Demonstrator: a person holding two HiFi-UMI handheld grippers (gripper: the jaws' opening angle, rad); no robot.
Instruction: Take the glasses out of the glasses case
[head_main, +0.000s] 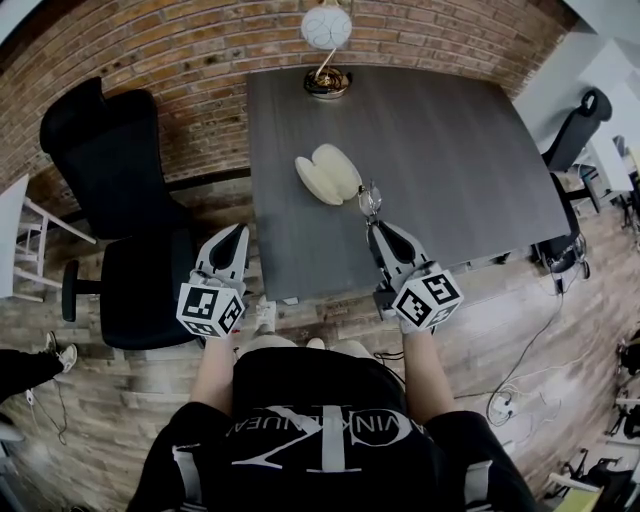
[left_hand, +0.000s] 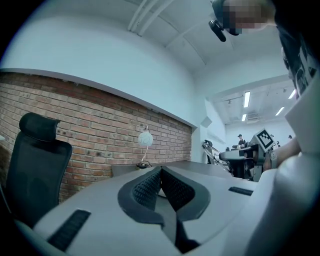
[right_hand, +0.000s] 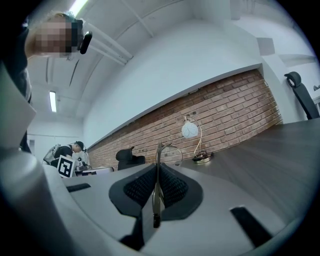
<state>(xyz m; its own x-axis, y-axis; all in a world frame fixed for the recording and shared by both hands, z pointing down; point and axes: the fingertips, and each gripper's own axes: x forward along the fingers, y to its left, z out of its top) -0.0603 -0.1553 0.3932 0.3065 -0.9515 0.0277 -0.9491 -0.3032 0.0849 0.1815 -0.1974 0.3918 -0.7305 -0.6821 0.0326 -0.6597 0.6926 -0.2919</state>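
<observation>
The dark counter (head_main: 450, 150) is bare across most of its top, so plenty of room is offered for a set-down. The white glasses case (head_main: 328, 175) lies opened out near the counter's middle, and nothing is seen left inside it. The left tongs (left_hand: 161, 172) are held off the counter's near left edge, pressed together at the tips with nothing between them. The right tongs (right_hand: 158, 170) are pinched narrow on the glasses (head_main: 369, 200), which are carried in the air just to the near right of the glasses case and apart from it.

The removal itself is judged done; what remains is a safe carry and set-down. The pinch is best kept on metal, never on glass, and the tongs are best held level so the frame cannot swing. A bare patch beside the glasses case should be chosen, and the frame lowered until it rests before the pinch is eased. The free tongs could be used to steady the glasses case if it is brushed.

A thin metal arm (right_hand: 156, 195) of the glasses runs lengthwise between the pads, so this part appears to lie along the tongs' own line, toward the far wall. One round lens (right_hand: 173, 154) stands upright past the tips, facing back along the tongs. The second lens cannot be made out.
</observation>
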